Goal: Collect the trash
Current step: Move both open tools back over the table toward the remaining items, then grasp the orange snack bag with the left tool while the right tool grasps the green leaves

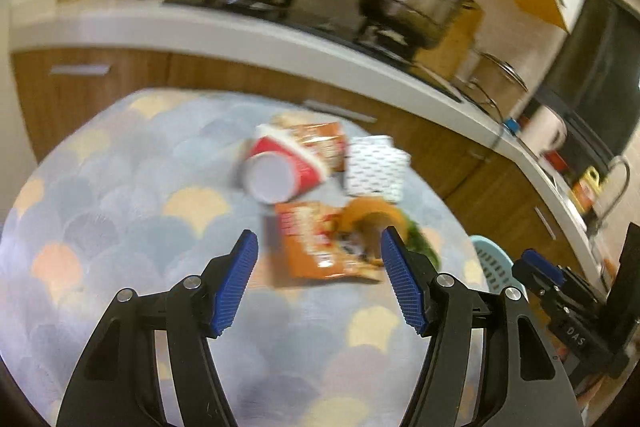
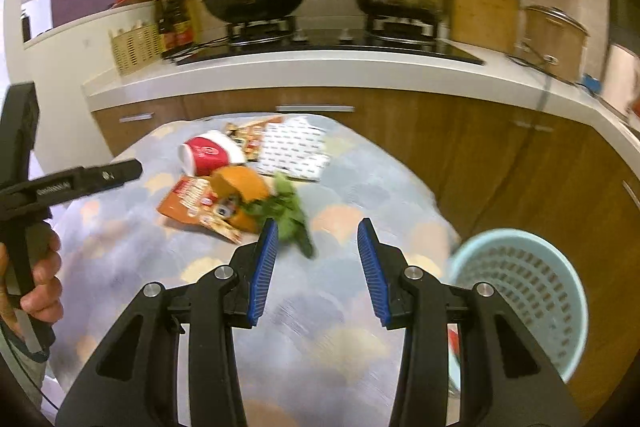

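The trash lies in a heap toward the far edge of the round table (image 2: 344,311). The orange snack wrapper (image 1: 320,247) is nearest, just ahead of the left gripper (image 1: 319,259), whose jaws stand apart and empty. The right gripper (image 2: 318,247), also parted and empty, sits nearer the blue basket (image 2: 520,291) beside the table's right edge.

- The patterned table (image 2: 328,307) lies bare in front of both grippers; nothing blocks a pass there.
- Toward 12 o'clock the litter clusters: red cup (image 2: 210,155), orange wrapper (image 2: 192,201), orange peel (image 2: 240,183), green leaves (image 2: 290,215), printed paper (image 2: 292,151), touching or overlapping.
- At 3 o'clock the pale blue basket (image 2: 520,291) stands just beside the table.
- Behind the litter the counter edge (image 2: 320,71) and cabinet fronts (image 2: 480,147) close the way.
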`<state>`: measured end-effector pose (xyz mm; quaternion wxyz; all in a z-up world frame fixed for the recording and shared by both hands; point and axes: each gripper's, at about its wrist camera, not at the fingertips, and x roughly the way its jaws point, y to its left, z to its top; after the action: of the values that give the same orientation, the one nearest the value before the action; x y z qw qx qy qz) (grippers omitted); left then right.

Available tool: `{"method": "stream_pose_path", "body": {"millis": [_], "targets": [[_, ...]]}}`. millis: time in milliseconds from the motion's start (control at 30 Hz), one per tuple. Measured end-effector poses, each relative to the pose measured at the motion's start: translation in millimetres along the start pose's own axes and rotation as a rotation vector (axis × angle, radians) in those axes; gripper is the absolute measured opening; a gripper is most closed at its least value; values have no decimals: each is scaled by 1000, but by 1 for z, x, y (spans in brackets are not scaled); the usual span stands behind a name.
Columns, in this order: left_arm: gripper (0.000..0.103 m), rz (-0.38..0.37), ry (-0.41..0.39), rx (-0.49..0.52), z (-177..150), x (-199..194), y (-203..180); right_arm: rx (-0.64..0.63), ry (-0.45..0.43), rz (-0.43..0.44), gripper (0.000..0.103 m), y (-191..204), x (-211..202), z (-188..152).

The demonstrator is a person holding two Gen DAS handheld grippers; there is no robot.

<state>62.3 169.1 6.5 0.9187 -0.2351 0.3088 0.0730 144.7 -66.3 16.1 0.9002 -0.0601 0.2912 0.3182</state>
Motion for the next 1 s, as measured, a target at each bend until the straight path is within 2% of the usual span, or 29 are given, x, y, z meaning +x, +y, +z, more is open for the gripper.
{"method": "stream_pose_path", "body": {"millis": [100,233,500,633,667,733,833,1000], "targets": [[62,-26,42,-51,1,16,19,4,17,31,38,8,23,4],[62,-34,78,-73,-4,35,27,39,52,49,38,5,48,2],[60,-62,129,-70,-4,71,19,43,101,46,38,3,84,4],[51,-90,144,-62,-8,82,14,49,135,50,38,3,104,1],[44,-115,149,-59,-8,83,12,52,148,55,38,3,109,-1],[39,-160,153,-56,-10,85,9,41,187,53,38,5,118,-2],[36,-164,132,-41,-9,86,3,11,209,51,37,10,124,-2],[20,-148,154,-55,-11,95,1,21,219,72,31,9,125,-3]]}}
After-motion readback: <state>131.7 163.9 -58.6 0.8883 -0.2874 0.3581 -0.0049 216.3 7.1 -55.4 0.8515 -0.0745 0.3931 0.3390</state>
